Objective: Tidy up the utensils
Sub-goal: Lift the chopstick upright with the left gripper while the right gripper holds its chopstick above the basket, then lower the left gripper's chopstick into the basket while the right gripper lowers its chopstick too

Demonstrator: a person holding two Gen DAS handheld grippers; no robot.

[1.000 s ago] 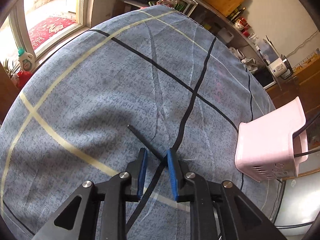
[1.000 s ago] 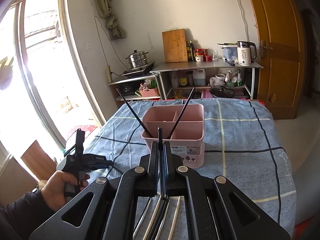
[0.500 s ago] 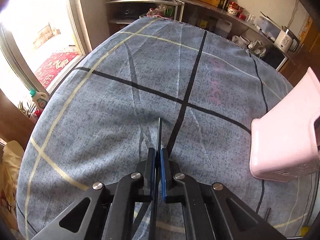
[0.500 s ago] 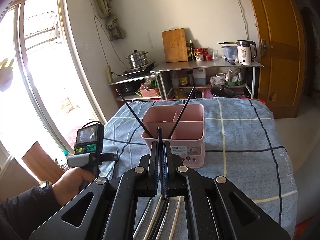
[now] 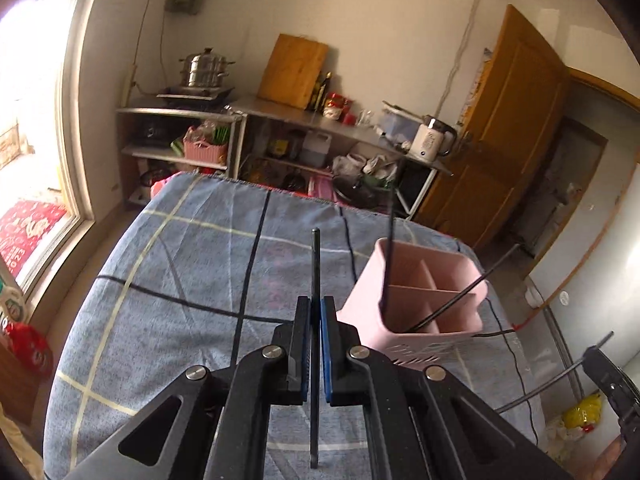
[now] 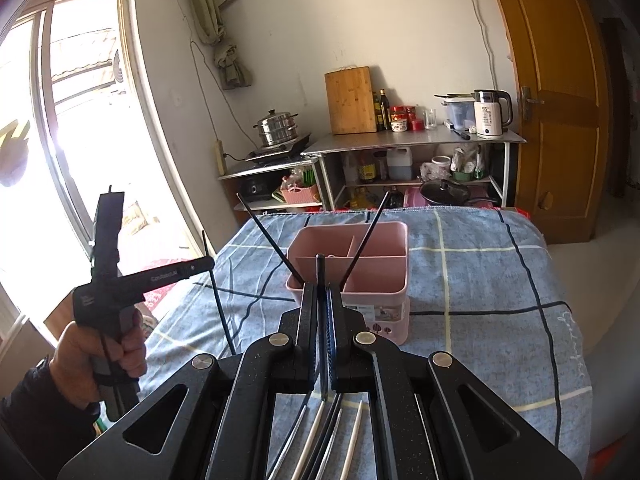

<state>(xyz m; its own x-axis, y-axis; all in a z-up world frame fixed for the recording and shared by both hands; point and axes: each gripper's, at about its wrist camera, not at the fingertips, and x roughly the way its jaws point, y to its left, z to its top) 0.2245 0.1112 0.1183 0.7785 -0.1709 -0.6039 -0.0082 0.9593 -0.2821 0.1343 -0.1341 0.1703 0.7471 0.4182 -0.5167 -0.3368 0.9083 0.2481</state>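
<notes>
On the blue checked cloth that covers the table stands a pink utensil holder, divided into compartments, near the far middle of the surface. Two black chopsticks lean out of its near compartment, one tilted to the left and one to the right.

Close to the camera in the right wrist view, the right gripper has its jaws pressed together on a black chopstick that stands between the blue pads and sticks out past the fingertips toward the holder. Below that gripper, at the near edge of the cloth, several more chopsticks, pale and dark, lie side by side.

At the left of the same view a hand in a dark sleeve holds up the left gripper above the left edge of the table; a thin black stick hangs from its tip. The left wrist view shows that gripper closed tight on this black chopstick, which runs straight through the pads and points toward the far side, with the pink holder just to its right and lower.

Beyond the table stand metal shelves with a steamer pot, a cutting board and a kettle.
</notes>
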